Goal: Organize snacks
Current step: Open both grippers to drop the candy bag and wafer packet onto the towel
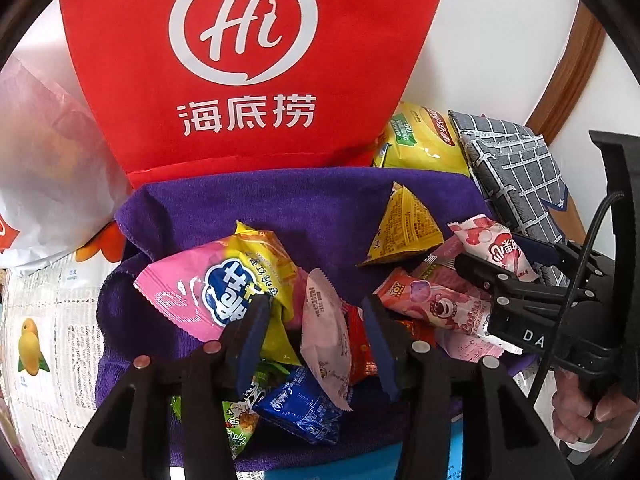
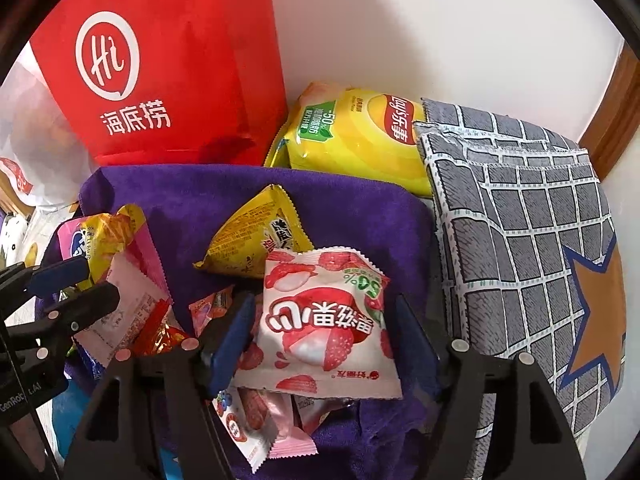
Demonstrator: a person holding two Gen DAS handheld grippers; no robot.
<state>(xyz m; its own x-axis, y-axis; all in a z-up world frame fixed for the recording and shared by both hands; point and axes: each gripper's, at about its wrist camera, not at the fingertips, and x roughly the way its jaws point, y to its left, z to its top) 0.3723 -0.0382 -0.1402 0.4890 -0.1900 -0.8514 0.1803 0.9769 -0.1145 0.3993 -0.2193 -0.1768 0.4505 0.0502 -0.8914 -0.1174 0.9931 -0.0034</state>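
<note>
Several small snack packets lie heaped on a purple cloth (image 1: 280, 208). My left gripper (image 1: 318, 340) stands open over the heap. A pale pink packet (image 1: 324, 336) lies between its blue pads, and neither pad touches it. A pink packet with a blue logo (image 1: 192, 292) lies to its left and a blue packet (image 1: 304, 408) just below. My right gripper (image 2: 324, 344) is open around a white and red lychee packet (image 2: 324, 324), which rests on the heap with purple cloth showing beside its right edge. A yellow triangular packet (image 2: 248, 240) lies behind it.
A red paper bag (image 1: 240, 60) stands upright behind the cloth against a white wall. To its right lie a yellow crisps bag (image 2: 360, 136) and a folded grey checked cloth (image 2: 520, 220). A white plastic bag (image 1: 44, 168) sits at the left on a fruit-printed sheet (image 1: 48, 320).
</note>
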